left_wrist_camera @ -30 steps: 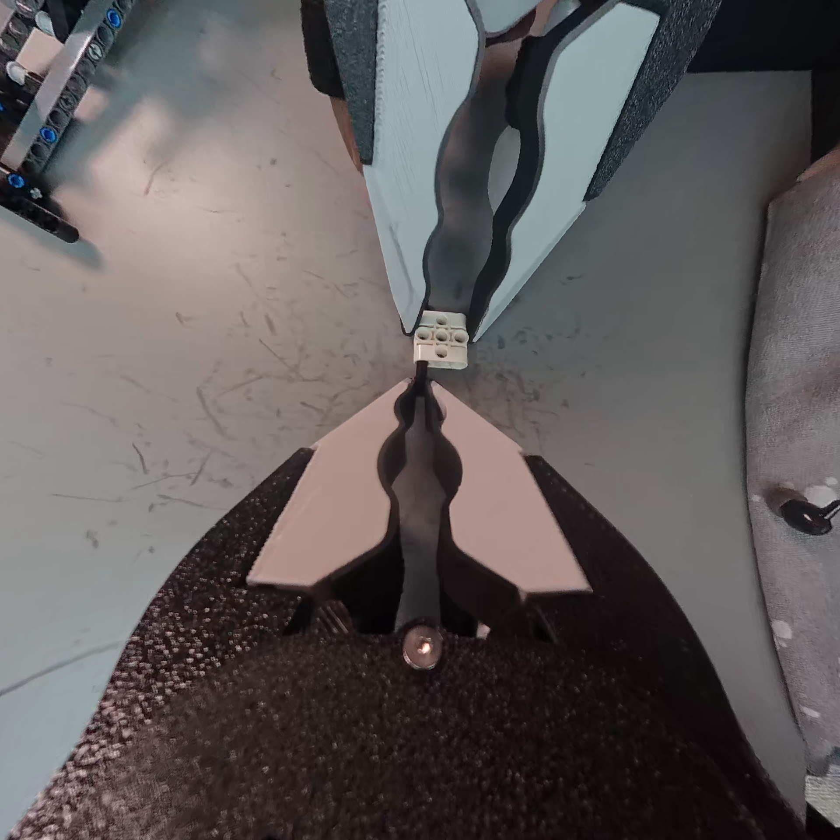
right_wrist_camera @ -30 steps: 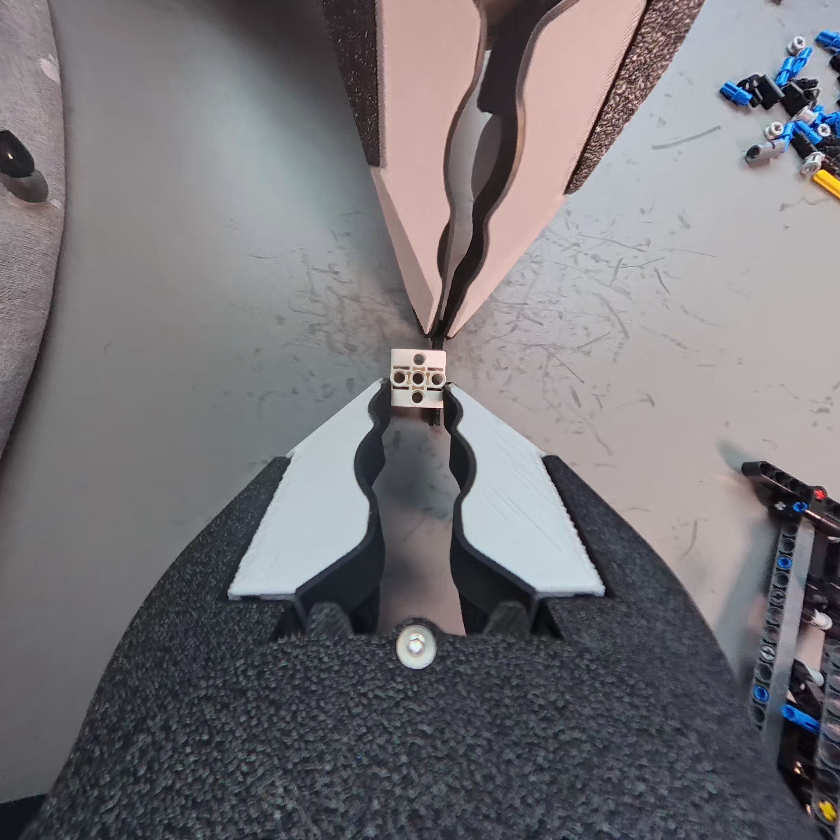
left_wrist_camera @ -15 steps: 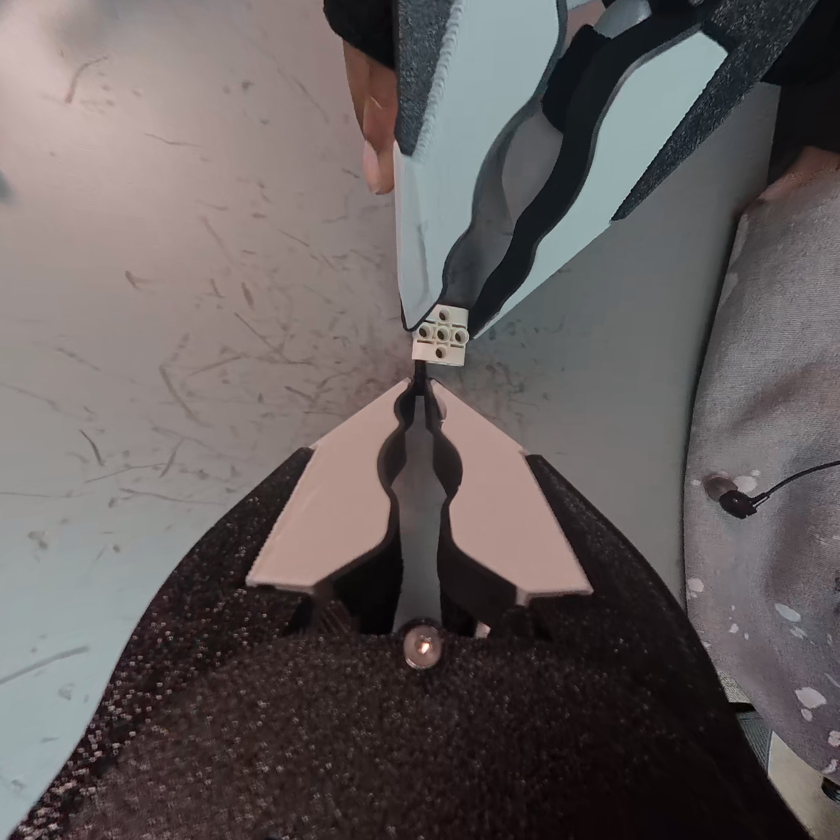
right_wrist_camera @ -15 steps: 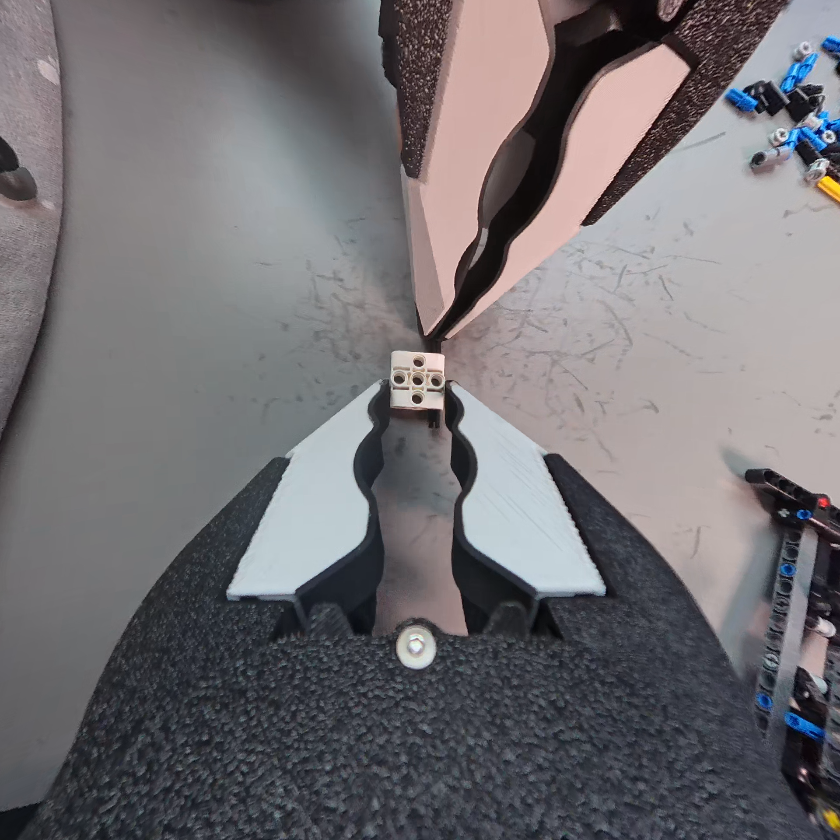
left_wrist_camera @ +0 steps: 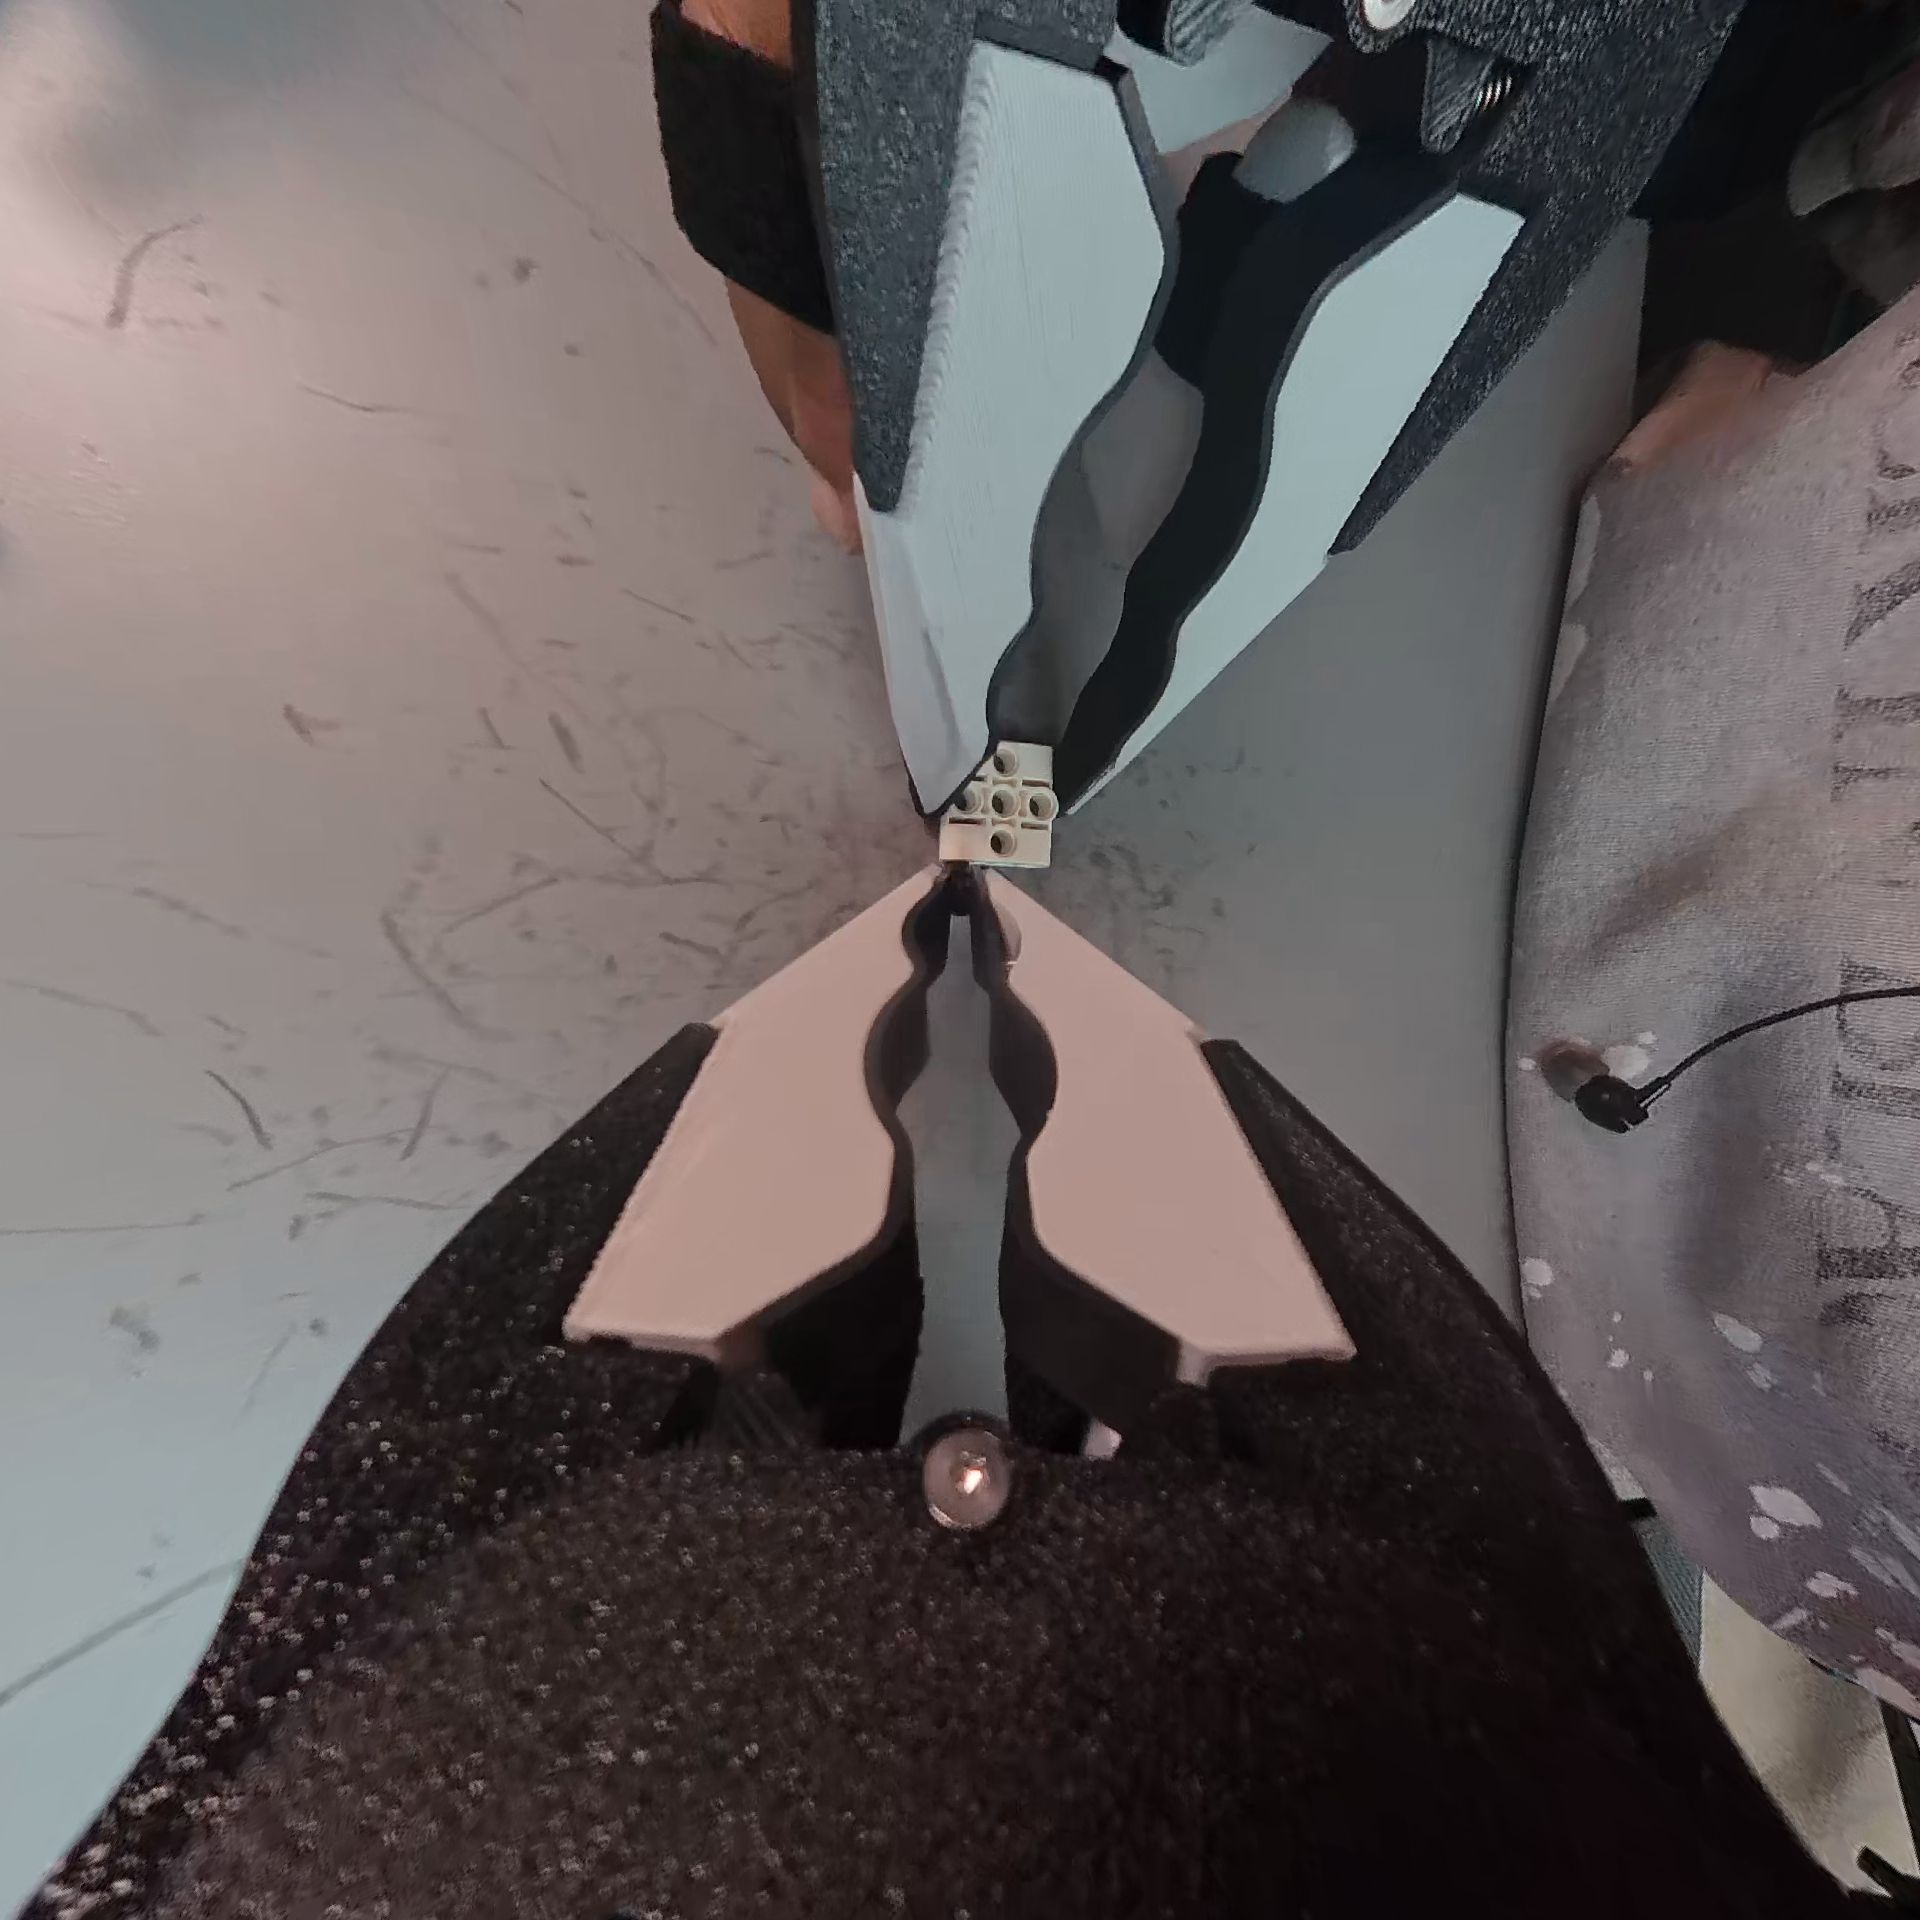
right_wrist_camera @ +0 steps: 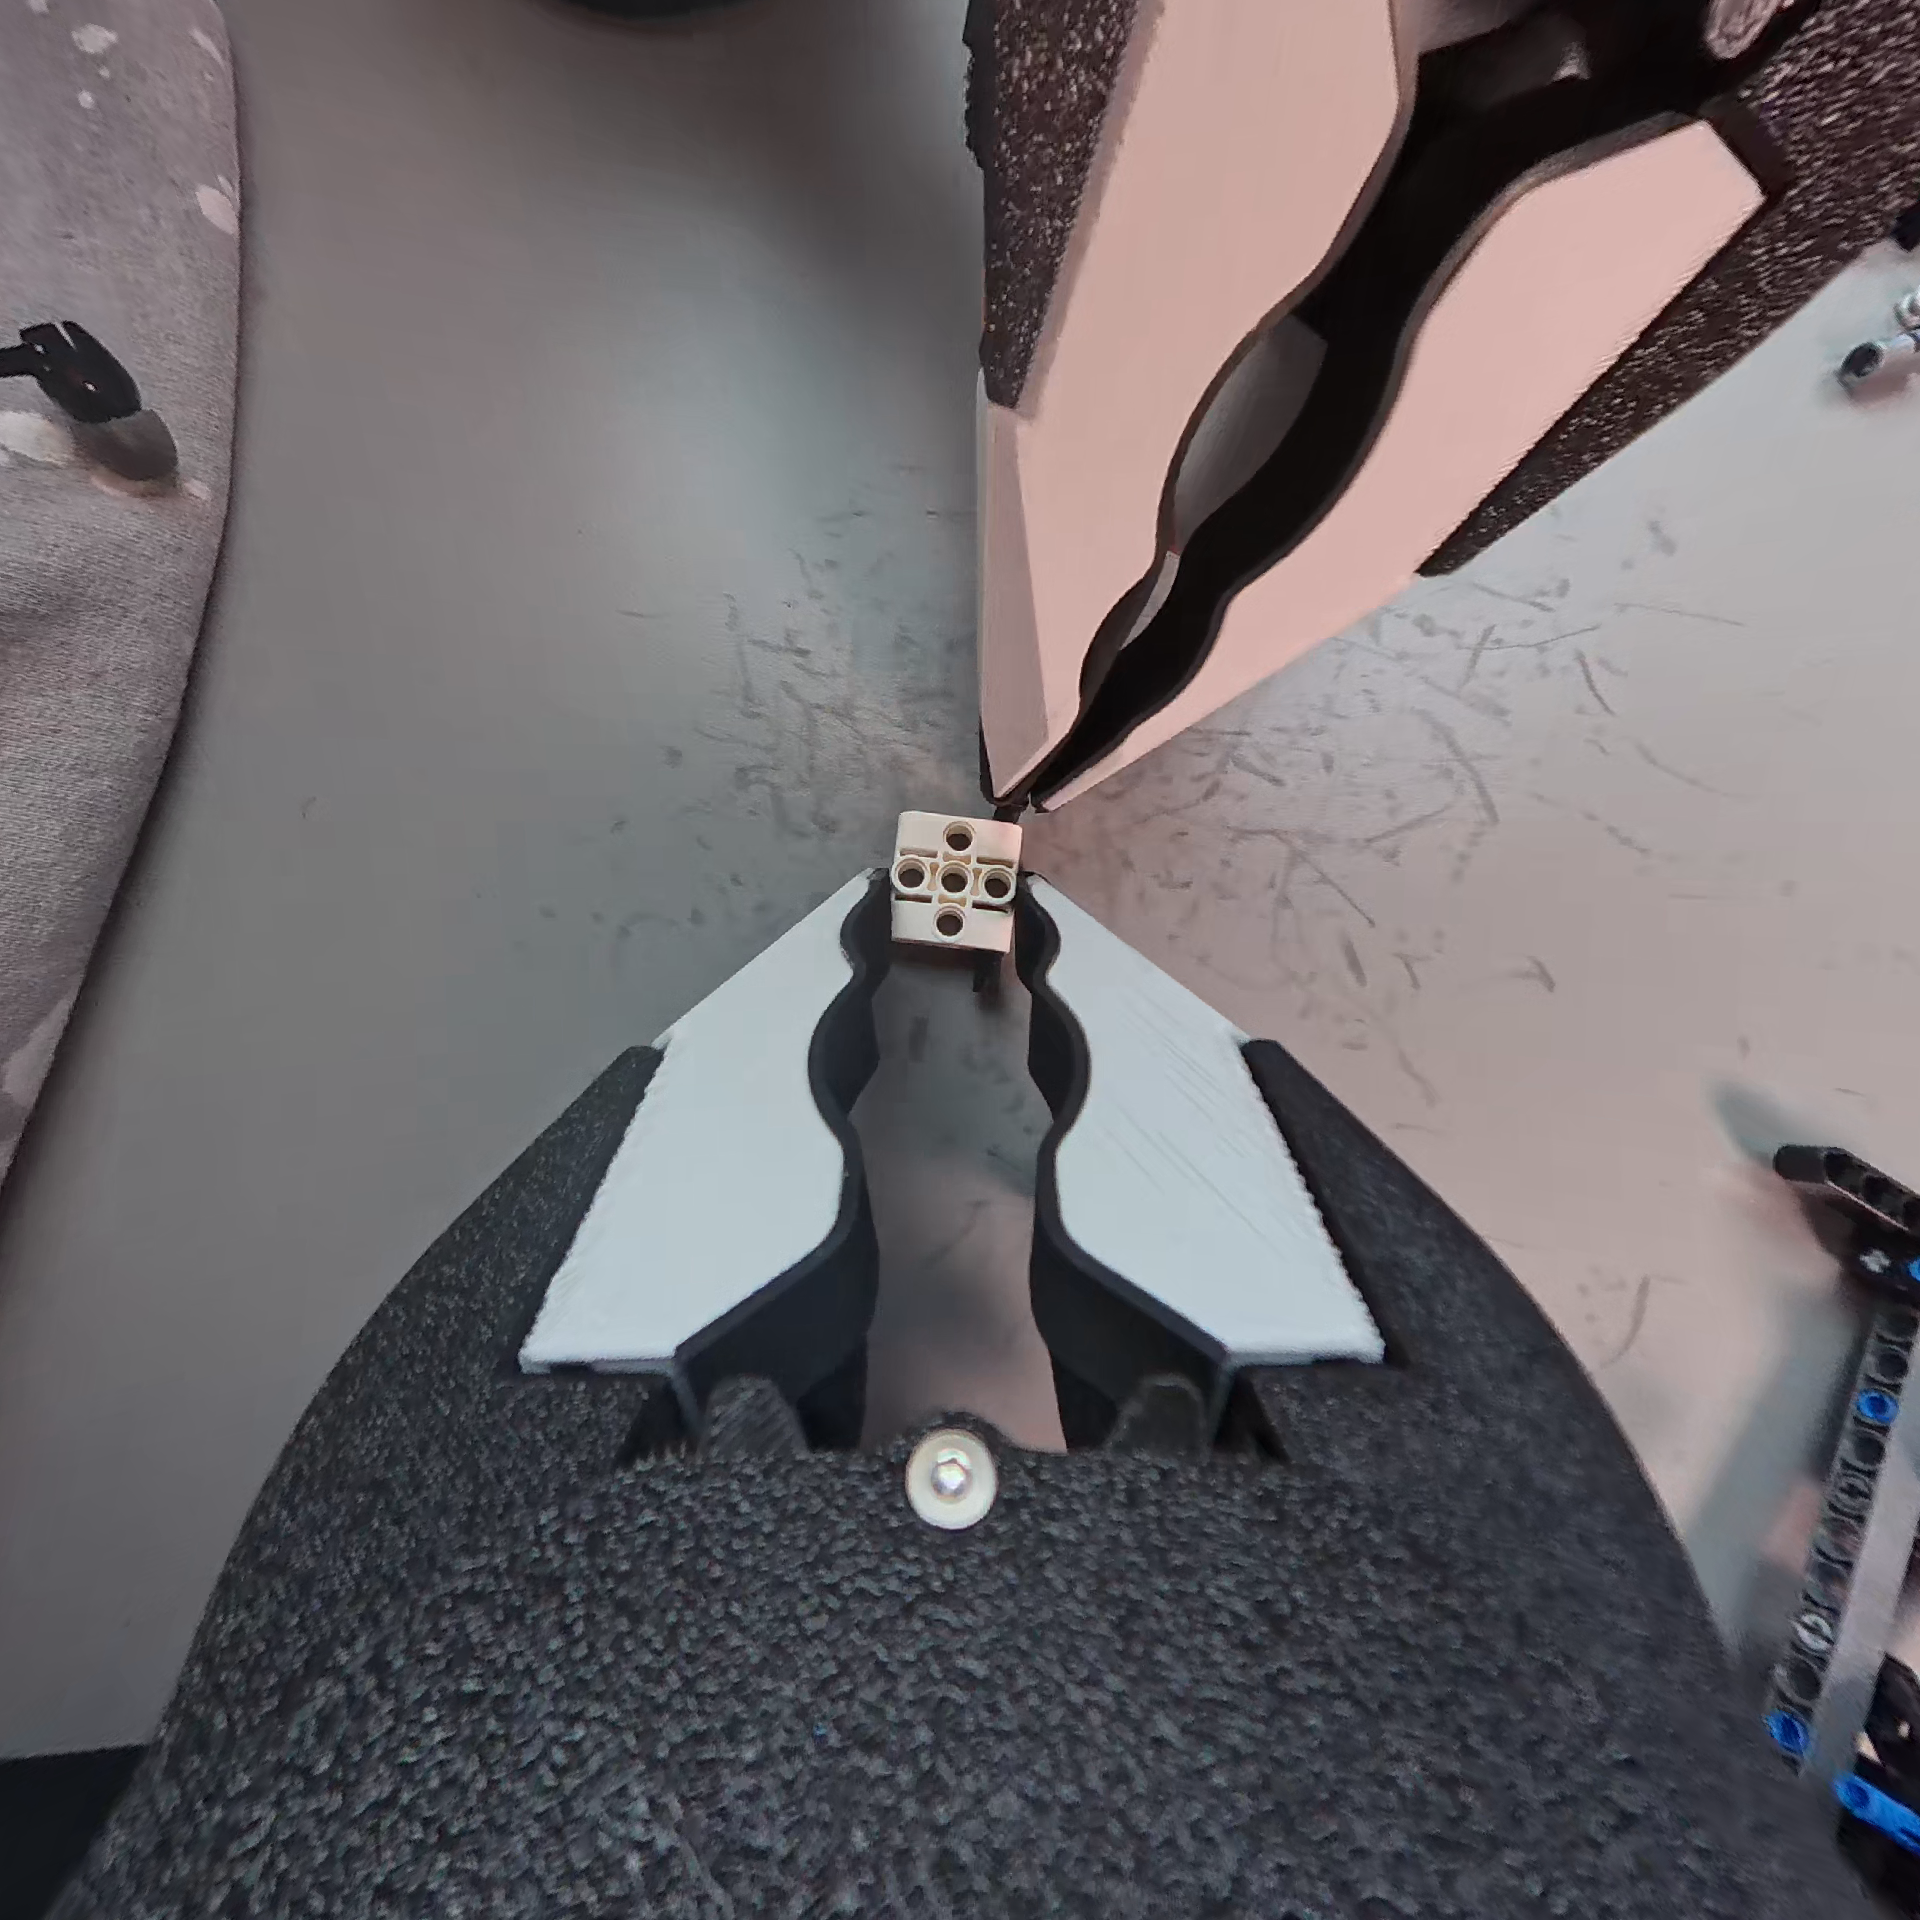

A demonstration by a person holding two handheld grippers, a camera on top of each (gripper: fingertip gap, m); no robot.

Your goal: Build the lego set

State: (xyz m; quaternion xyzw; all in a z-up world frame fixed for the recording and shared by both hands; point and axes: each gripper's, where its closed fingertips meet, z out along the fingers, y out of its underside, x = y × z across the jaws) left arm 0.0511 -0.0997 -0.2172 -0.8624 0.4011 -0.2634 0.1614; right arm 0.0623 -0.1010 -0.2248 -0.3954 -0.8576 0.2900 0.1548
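With the right hand-held gripper (right_wrist_camera: 956, 904) pinching the white block (right_wrist_camera: 954, 881), keep it steady while the left hand-held gripper (left_wrist_camera: 966, 902), pressed together on what seems a thin black pin (left_wrist_camera: 964, 885), pushes it straight into the block's near corner.

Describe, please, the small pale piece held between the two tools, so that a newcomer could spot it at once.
Start at the scratched grey table and find where the grey-fingered right tool meets the pink-fingered left tool tip to tip. The cream block sits clamped in the grey tips. Unlike the long black beam with blue pins at the right edge, it is small, squarish, and shows five round holes in a cross.
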